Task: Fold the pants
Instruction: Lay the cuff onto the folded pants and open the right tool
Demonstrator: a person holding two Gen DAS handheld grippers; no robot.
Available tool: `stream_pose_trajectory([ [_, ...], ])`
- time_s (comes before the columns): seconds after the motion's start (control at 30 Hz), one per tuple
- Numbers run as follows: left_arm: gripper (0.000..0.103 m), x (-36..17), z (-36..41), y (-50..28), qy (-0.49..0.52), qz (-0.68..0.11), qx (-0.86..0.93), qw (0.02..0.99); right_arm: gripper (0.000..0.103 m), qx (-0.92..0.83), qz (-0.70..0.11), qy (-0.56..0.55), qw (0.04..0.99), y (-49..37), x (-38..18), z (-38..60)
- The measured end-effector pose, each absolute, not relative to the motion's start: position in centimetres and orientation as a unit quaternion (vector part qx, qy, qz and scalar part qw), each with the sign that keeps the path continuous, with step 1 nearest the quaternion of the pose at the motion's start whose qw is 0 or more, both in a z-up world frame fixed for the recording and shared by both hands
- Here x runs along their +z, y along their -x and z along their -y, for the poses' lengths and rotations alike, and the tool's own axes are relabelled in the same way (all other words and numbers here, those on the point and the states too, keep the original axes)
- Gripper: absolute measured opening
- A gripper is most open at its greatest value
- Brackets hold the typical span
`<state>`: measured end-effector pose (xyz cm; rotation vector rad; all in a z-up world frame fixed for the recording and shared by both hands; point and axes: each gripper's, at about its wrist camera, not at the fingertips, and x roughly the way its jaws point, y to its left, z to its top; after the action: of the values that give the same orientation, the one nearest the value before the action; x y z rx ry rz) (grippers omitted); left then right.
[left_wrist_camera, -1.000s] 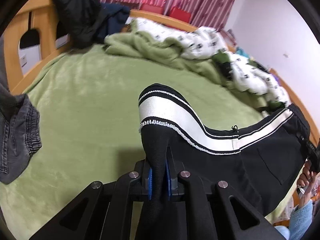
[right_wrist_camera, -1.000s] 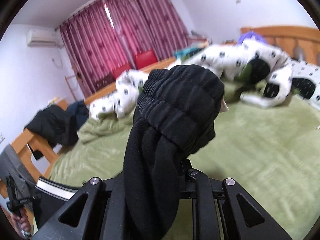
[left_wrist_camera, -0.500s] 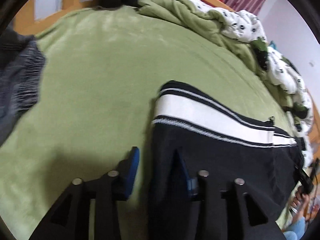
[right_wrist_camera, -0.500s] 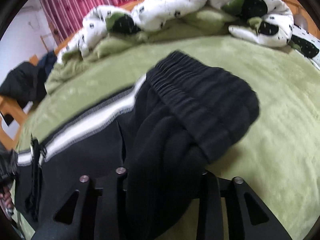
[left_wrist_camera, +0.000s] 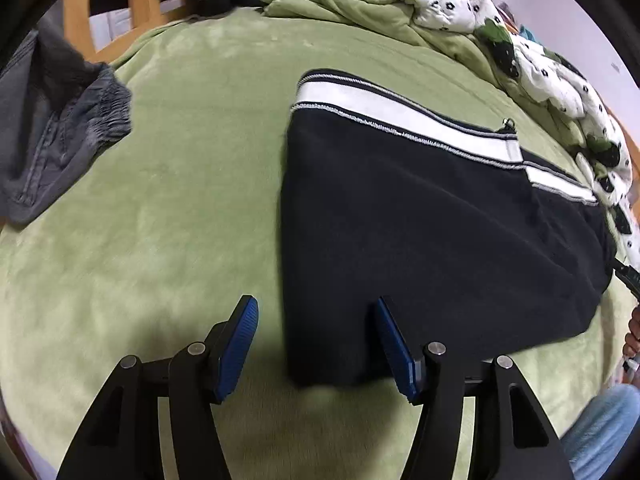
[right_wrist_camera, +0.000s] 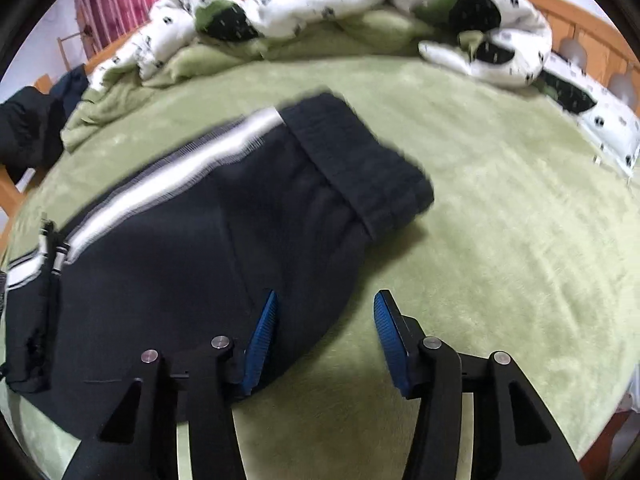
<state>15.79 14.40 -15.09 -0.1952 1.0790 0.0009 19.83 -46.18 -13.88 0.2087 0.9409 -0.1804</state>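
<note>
Flat on the plush green fleece bedspread (left_wrist_camera: 180,208) lie soft black jogger pants with a white side stripe (left_wrist_camera: 432,216), ribbed cuff blurred. Both the left gripper (left_wrist_camera: 314,320) and right gripper (right_wrist_camera: 325,312) gape apart, blue ridged pads (right_wrist_camera: 262,336) empty.

Left wrist view: looked down, close over the green bed (left_wrist_camera: 168,200), pants (left_wrist_camera: 420,216) at frame right. Right wrist view: equally close, pants (right_wrist_camera: 168,264) at frame left. Shared: pants, bed, patterned quilt (right_wrist_camera: 340,4).
</note>
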Motion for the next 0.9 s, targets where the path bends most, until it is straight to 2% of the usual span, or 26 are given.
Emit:
stream_pose_trajectory([
  [0.2, 0.058, -12.7, -14.3, -13.5, 0.119, -0.505, 0.005, 0.855, 0.051, -0.065, -0.391, -0.059, 0.916, -18.0, -6.3, 42.6],
  [0.43, 0.058, -10.7, -14.2, -10.5, 0.22, -0.456, -0.032, 0.862, 0.069, 0.035, -0.343, -0.059, 0.937, -16.0, 0.7, 35.4],
  [0.6, 0.06, -12.8, -15.4, -8.7, 0.297, -0.435, -0.036, 0.849, 0.071, 0.11, -0.319, -0.095, 0.937, -14.2, -0.8, 31.2],
  [0.73, 0.061, -16.0, -16.1, -7.6, 0.363, -0.421, -0.059, 0.829, 0.071, 0.129, -0.366, -0.065, 0.919, -15.0, -3.3, 28.8],
  [0.9, 0.06, -21.1, -16.5, -8.1, 0.436, -0.416, -0.079, 0.794, 0.071, 0.128, -0.377, -0.067, 0.915, -15.3, -4.3, 28.3],
])
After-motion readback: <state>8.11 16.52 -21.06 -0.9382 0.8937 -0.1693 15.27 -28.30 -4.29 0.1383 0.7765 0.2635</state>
